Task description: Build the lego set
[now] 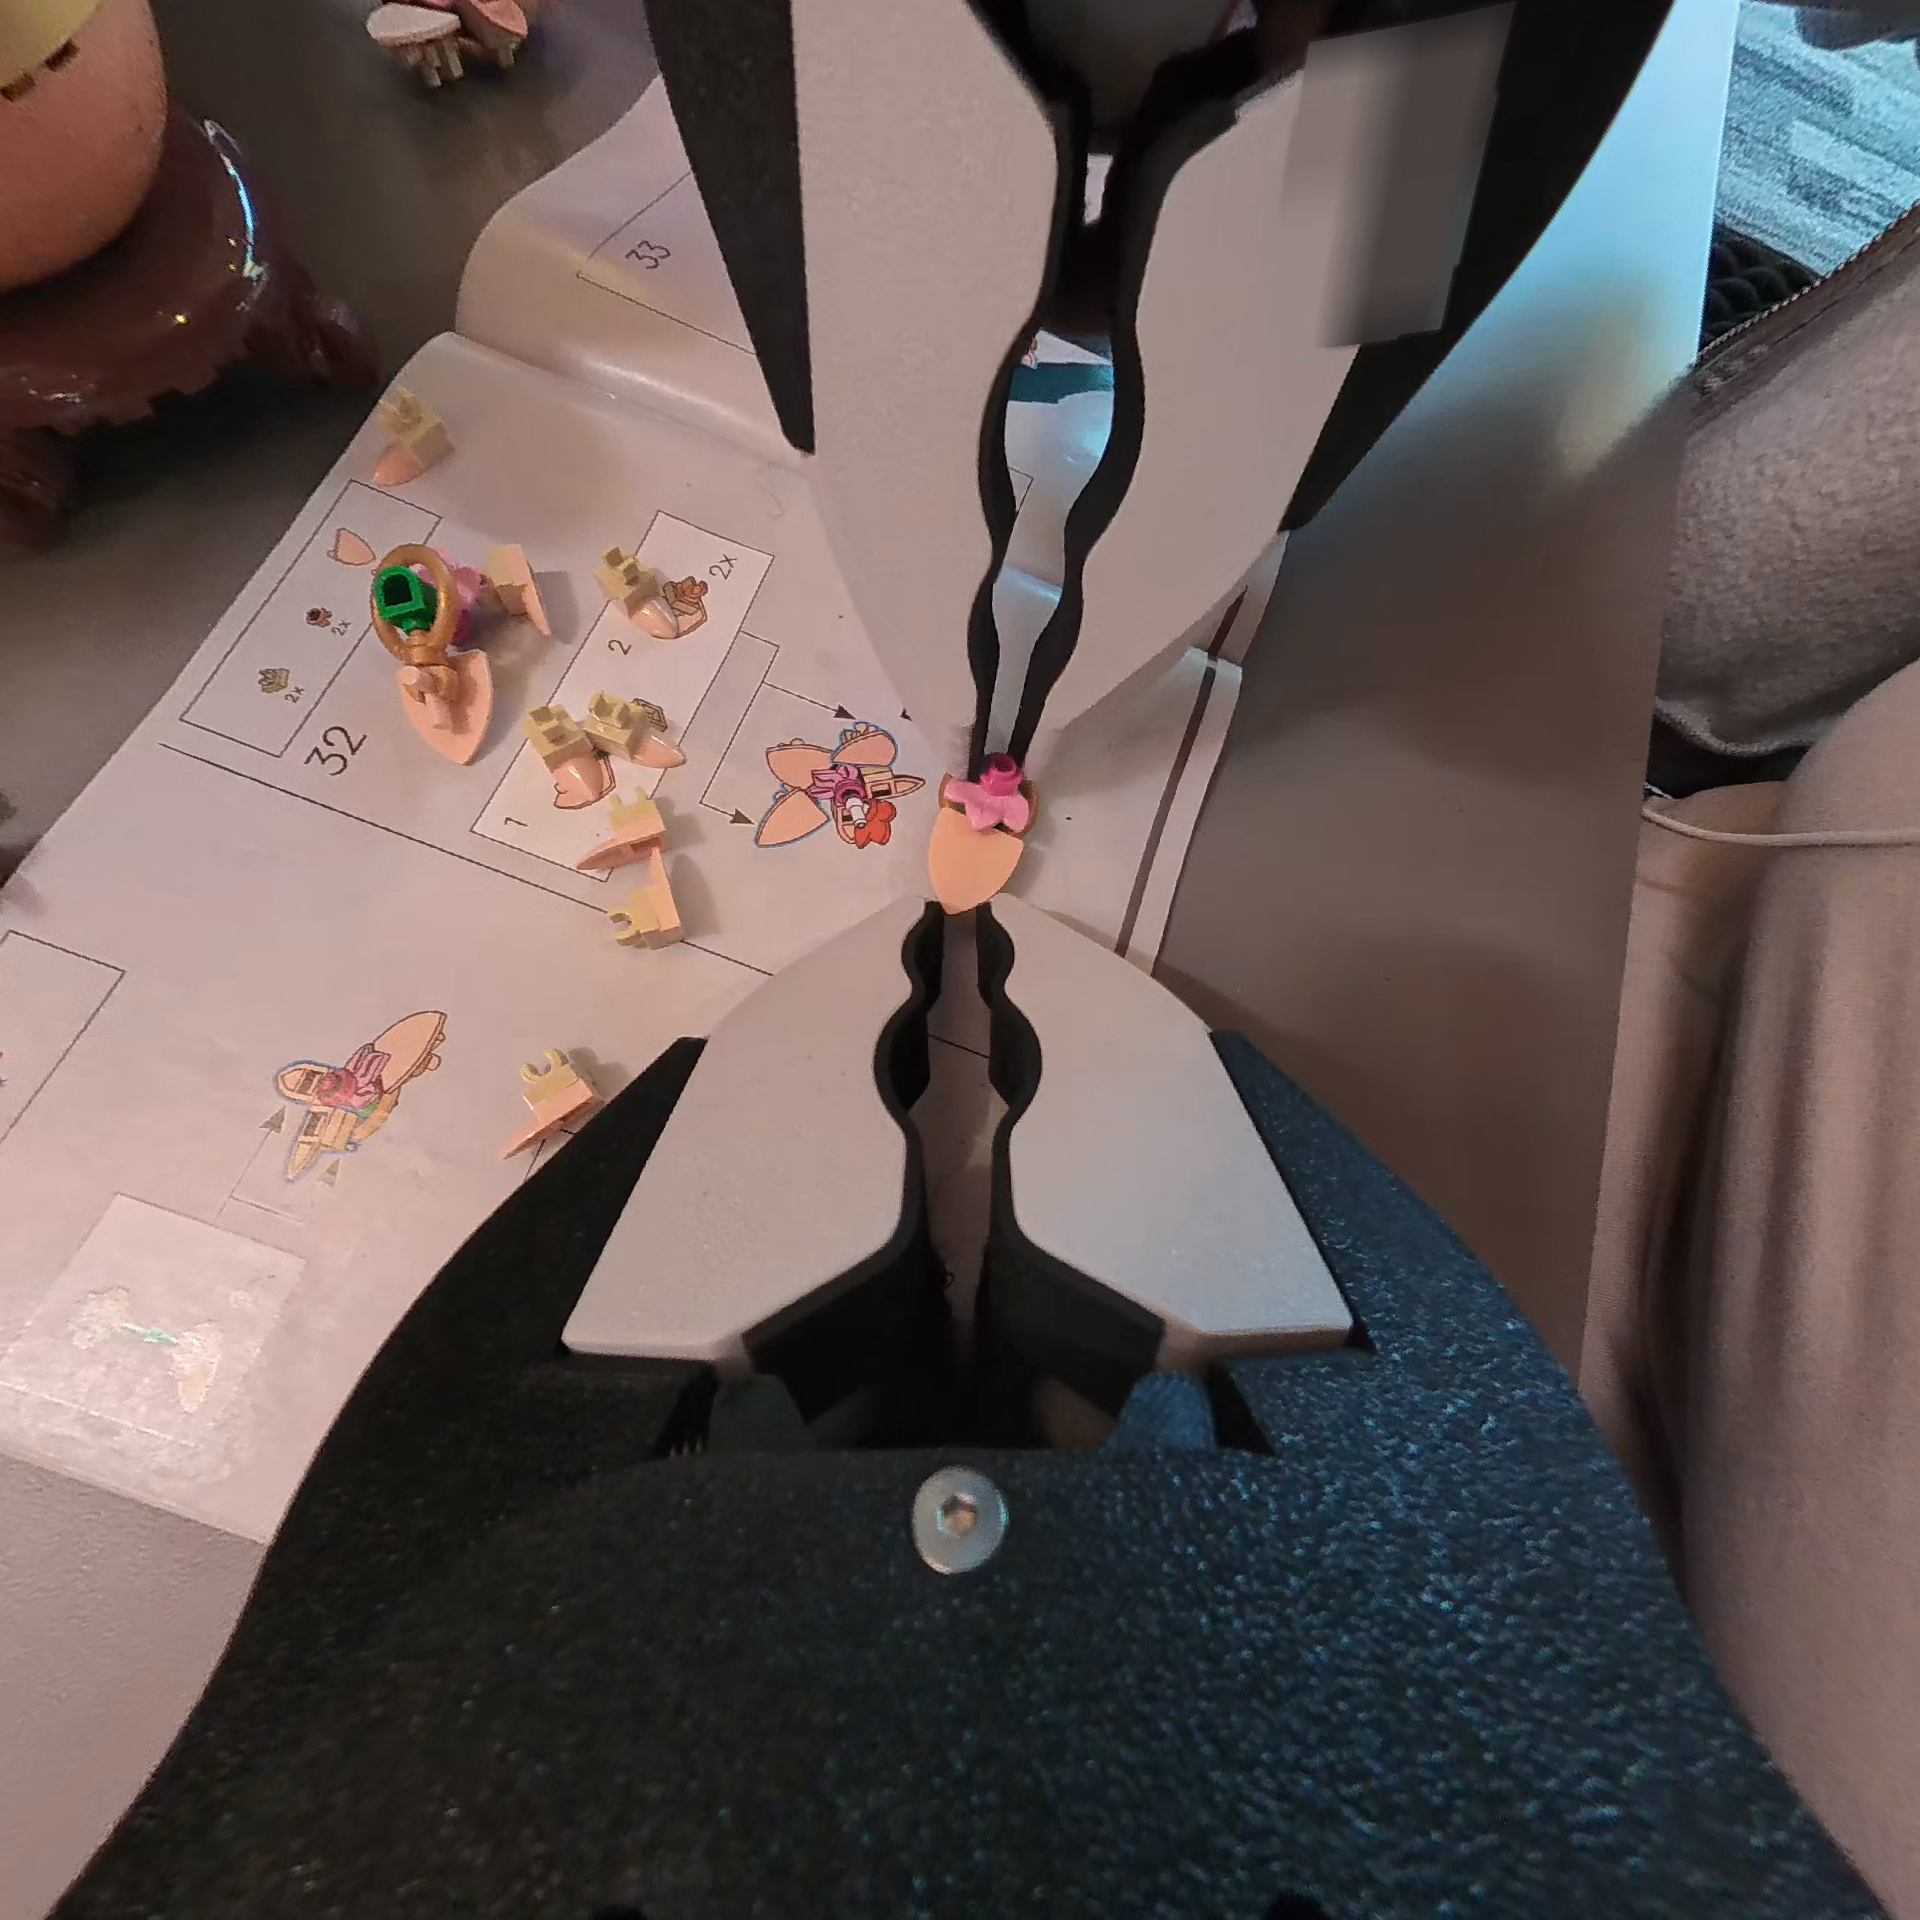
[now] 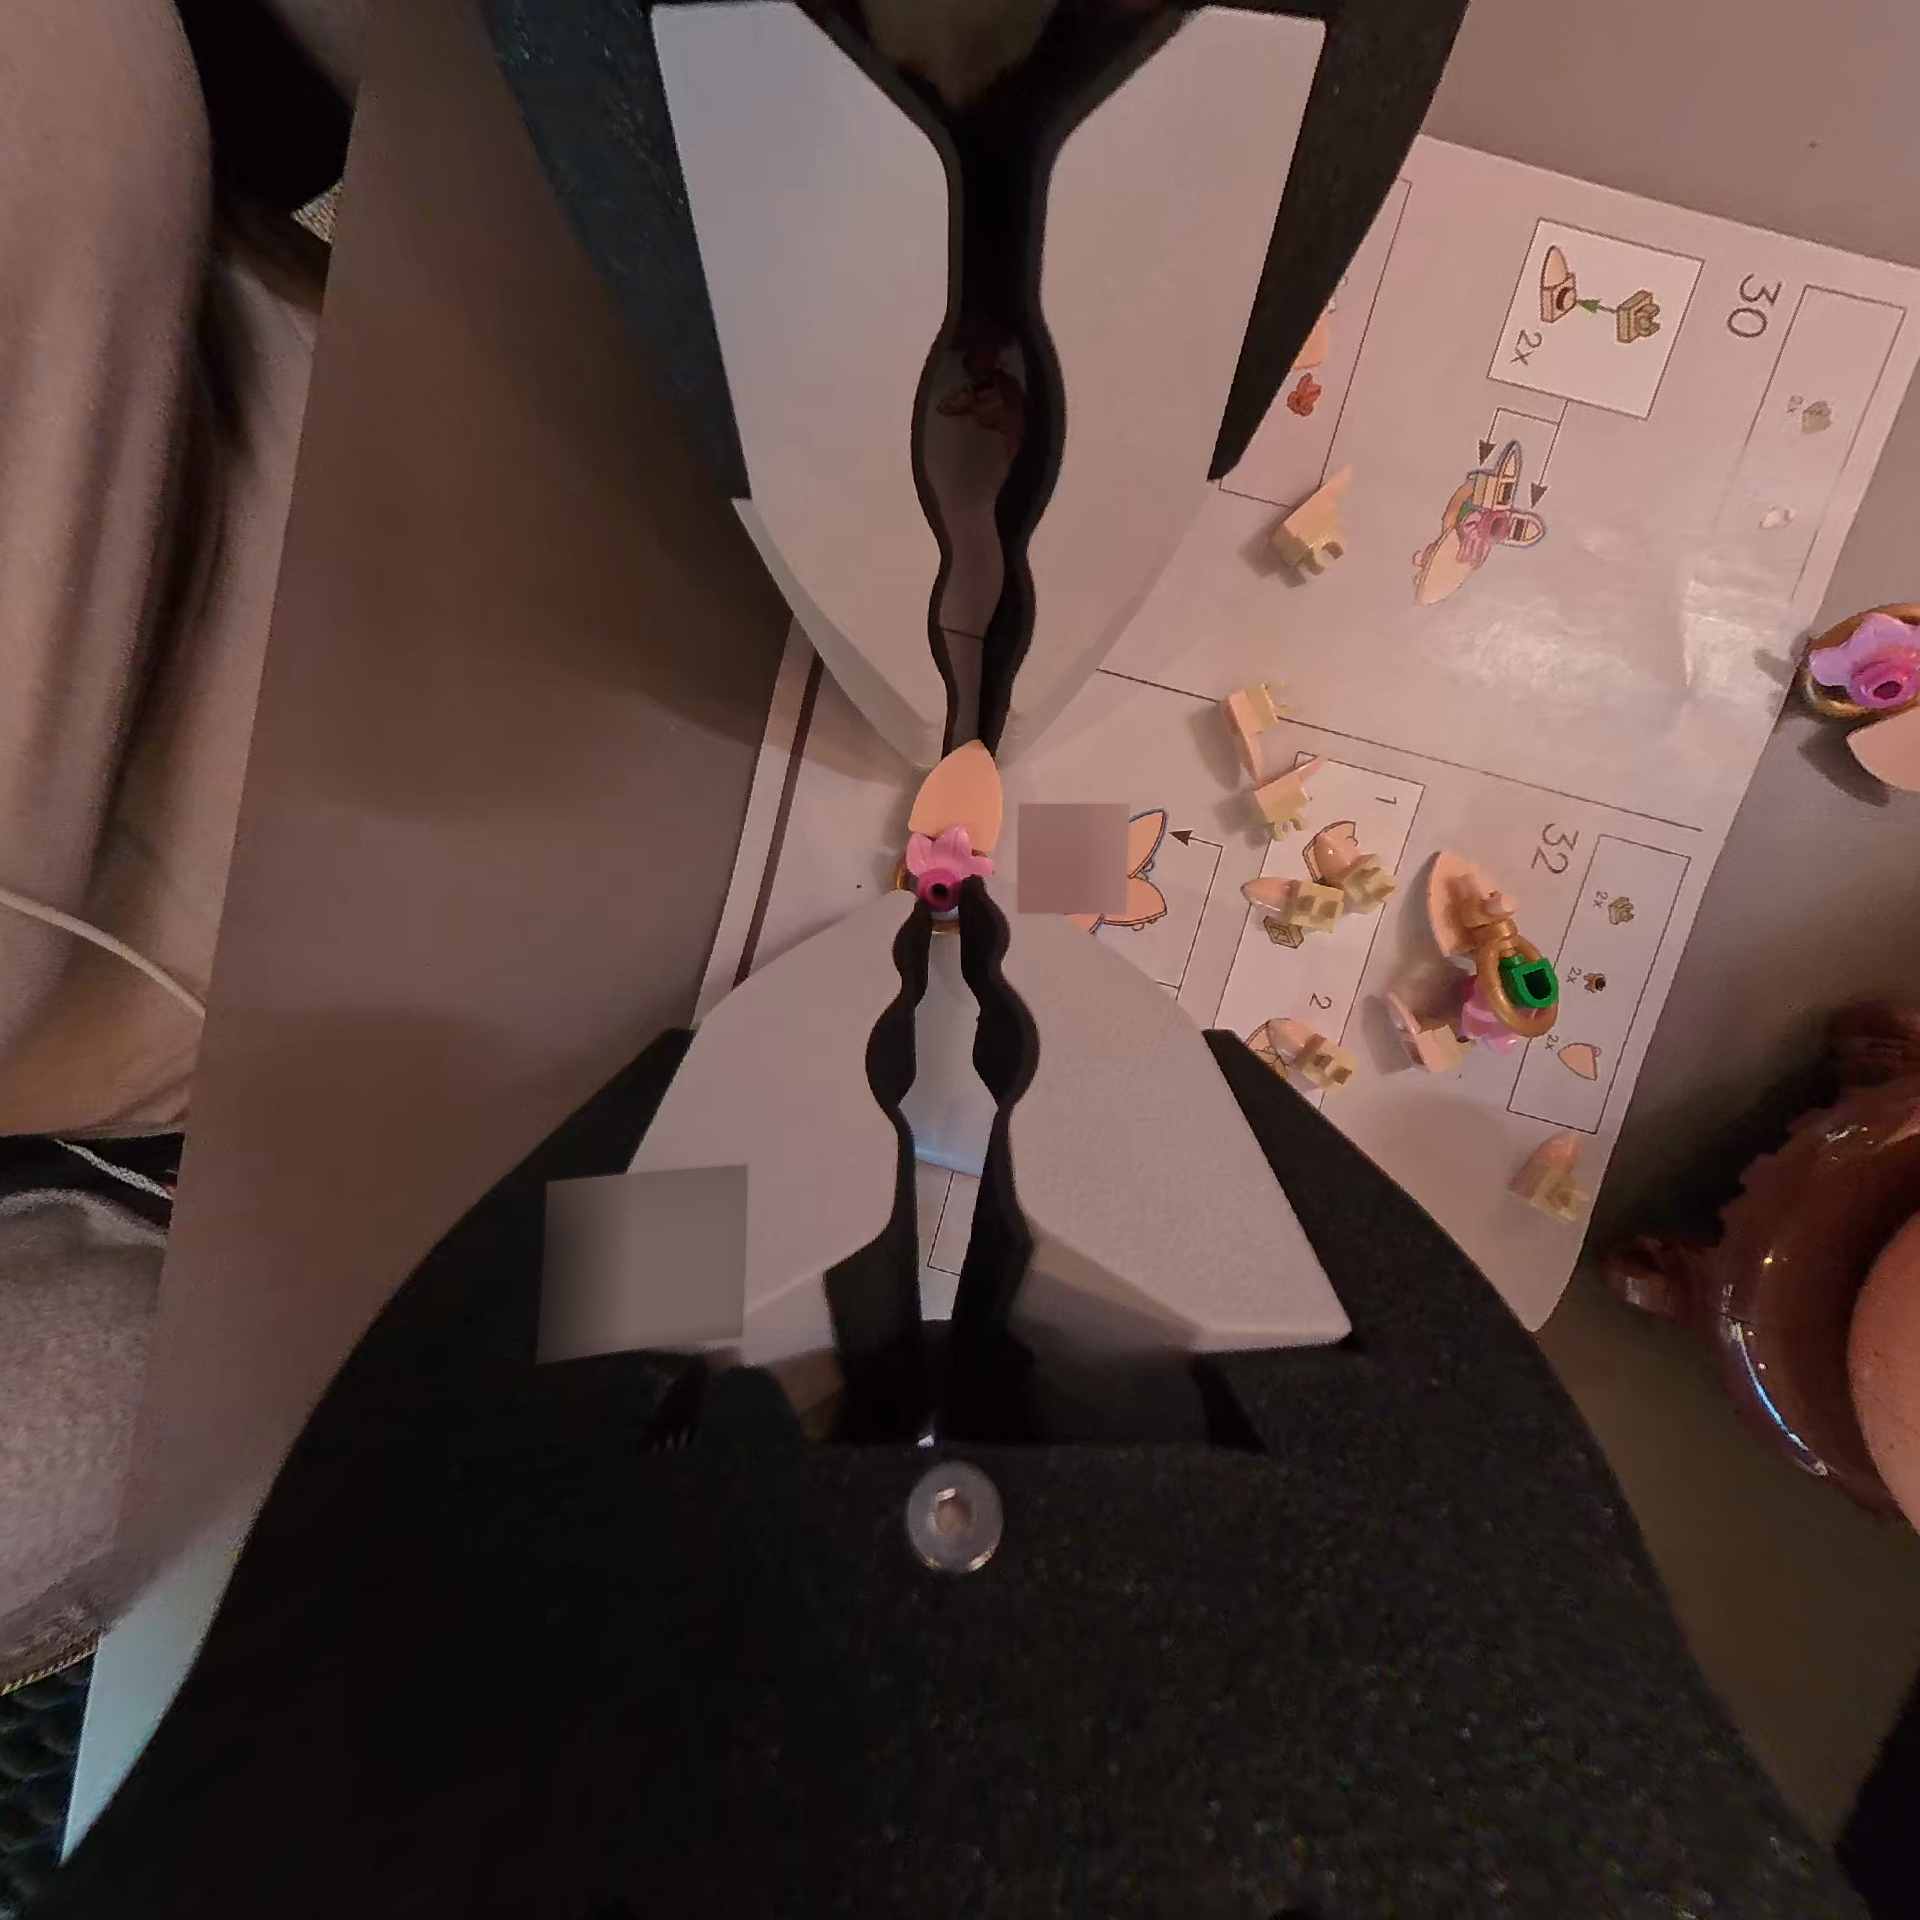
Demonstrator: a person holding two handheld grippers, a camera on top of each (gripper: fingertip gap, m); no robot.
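Holding a small flower piece (image 1: 977, 831) between both tools, you have it lifted above the instruction sheet (image 1: 260, 935): your left gripper (image 1: 961, 914) jaws are clenched on the peach petal's tip, your right gripper (image 2: 940, 899) jaws are clenched on the pink blossom end. You look mid-assembly on the petal step. Next, likely clip on another loose tan-and-peach petal (image 1: 634, 831) from the sheet, lining its clip up squarely.

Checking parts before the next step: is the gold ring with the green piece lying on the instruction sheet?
Yes, the gold ring with the green piece lies on the instruction sheet, among loose tan clip pieces.
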